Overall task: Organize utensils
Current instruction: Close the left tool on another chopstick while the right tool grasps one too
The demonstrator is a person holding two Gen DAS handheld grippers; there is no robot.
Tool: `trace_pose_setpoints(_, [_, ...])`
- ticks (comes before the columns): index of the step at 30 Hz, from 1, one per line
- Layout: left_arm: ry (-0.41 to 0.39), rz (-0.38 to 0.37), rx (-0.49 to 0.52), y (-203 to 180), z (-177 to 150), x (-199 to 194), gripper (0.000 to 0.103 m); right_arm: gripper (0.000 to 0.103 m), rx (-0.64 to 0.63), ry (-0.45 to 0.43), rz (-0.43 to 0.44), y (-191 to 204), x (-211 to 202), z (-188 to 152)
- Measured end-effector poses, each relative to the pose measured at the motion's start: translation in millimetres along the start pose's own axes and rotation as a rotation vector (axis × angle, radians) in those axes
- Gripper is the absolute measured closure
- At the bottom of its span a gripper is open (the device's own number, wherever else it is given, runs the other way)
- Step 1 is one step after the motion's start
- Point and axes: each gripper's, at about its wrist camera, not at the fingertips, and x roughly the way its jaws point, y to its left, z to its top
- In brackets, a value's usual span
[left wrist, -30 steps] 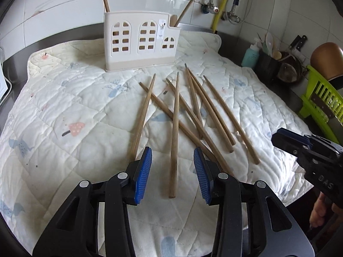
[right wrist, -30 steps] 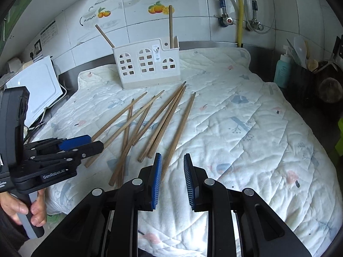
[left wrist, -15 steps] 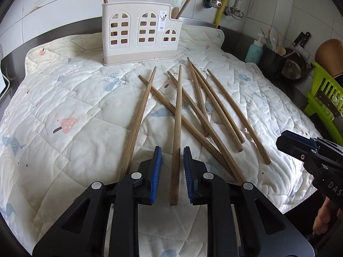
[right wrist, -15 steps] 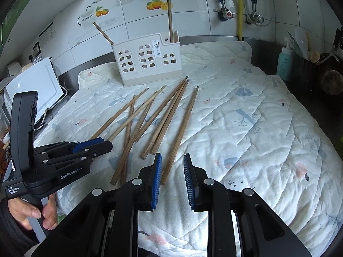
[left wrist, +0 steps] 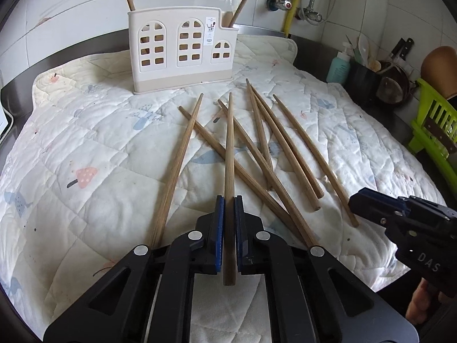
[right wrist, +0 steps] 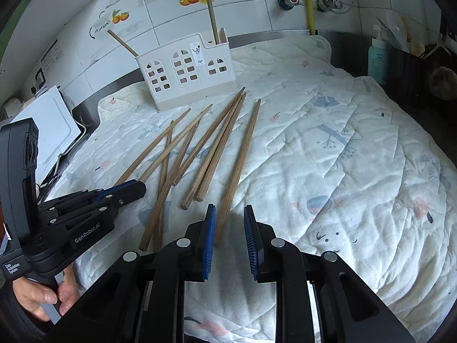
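On quilted cloth (left wrist: pixel 100 143), left hand-held gripper (left wrist: pixel 228 208) clamps a round wooden chopstick (left wrist: pixel 229 148); right hand-held gripper (right wrist: pixel 230 223) gapes.

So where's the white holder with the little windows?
In the left wrist view, the white holder stands upright at the far edge of the quilt, against the tiled wall, just beyond the tips of the loose chopsticks.

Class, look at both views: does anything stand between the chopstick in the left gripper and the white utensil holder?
Nothing visible does. The left gripper is shut on the chopstick; bare quilt leads to the holder.
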Motion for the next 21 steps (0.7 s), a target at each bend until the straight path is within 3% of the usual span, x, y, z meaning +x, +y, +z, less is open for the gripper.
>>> trace_pose_setpoints(7, [-0.019, -0.037, -0.029, 4, 5, -12, 0.098, 0.084, 0.026, -0.01, -0.02, 5, 12, 0])
trace_pose_setpoints(12, [-0.055, -0.041, -0.01, 0, 12, -23, 0.098, 0.094, 0.007, -0.027, -0.079, 9, 15, 0])
trace_pose_setpoints(21, [-0.039, -0.083, -0.064, 13, 16, -26, 0.098, 0.096, -0.042, -0.078, -0.117, 3, -3, 6])
